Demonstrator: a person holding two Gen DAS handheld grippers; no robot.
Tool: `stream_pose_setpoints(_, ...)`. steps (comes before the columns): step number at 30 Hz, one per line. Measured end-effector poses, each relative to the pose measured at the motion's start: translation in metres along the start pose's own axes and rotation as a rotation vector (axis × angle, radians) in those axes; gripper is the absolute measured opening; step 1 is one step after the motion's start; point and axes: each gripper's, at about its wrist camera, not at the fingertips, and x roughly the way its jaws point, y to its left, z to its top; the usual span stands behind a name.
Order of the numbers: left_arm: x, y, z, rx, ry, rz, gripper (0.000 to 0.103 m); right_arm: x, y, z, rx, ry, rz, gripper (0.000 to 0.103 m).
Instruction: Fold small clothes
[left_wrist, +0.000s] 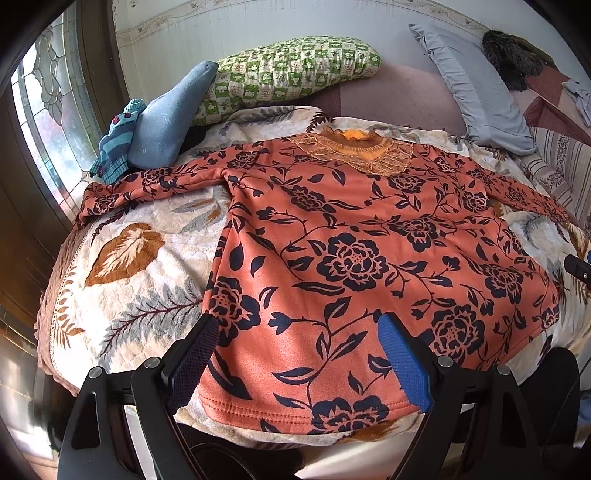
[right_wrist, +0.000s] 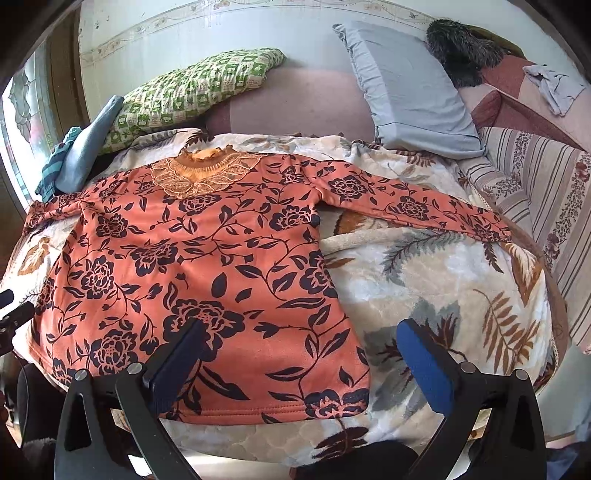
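Orange floral top (left_wrist: 332, 236) spread flat on the leaf-pattern blanket (left_wrist: 122, 295), both tongs released and holding nothing.

The top fills the centre of the left view and the left half of the right view. It looks soft, thick and limp, probably not slippery, so I would pinch a hem corner or a cuff. Its long axis runs from the hem at the bottom of the frame to the lace collar (left_wrist: 354, 151) at the top; the sleeves stretch sideways. The left gripper (left_wrist: 299, 354) hovers over the hem, the right gripper (right_wrist: 306, 354) over the hem corner.
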Motion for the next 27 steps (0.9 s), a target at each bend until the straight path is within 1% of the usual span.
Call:
stream_pose_setpoints(3,-0.0012,0.0002,0.0003,-0.002,-0.013,0.002,0.088,-0.0008,0.0017,-0.0002,-0.003,-0.006,0.006,0.103)
stream_pose_setpoints(6,-0.0013,0.0014,-0.0011,-0.008,-0.016,-0.006,0.088,-0.0022,0.0003,0.0,-0.002,-0.012,0.035,0.103)
stream_pose_setpoints(12,0.0023,0.0025,0.0,-0.017,0.002,-0.002,0.088,-0.0054,0.0033,0.0006,-0.018,-0.026,0.051,0.103)
stream_pose_setpoints(22,0.0027,-0.0001,0.0013,-0.007,-0.004,-0.002,0.088,-0.0059,0.006,0.0,-0.027,-0.024,0.054,0.103)
stream_pose_setpoints(27,0.003,-0.002,0.0002,0.005,-0.002,0.002,0.088,-0.0053,0.0004,-0.0008,-0.016,-0.022,0.06,0.103)
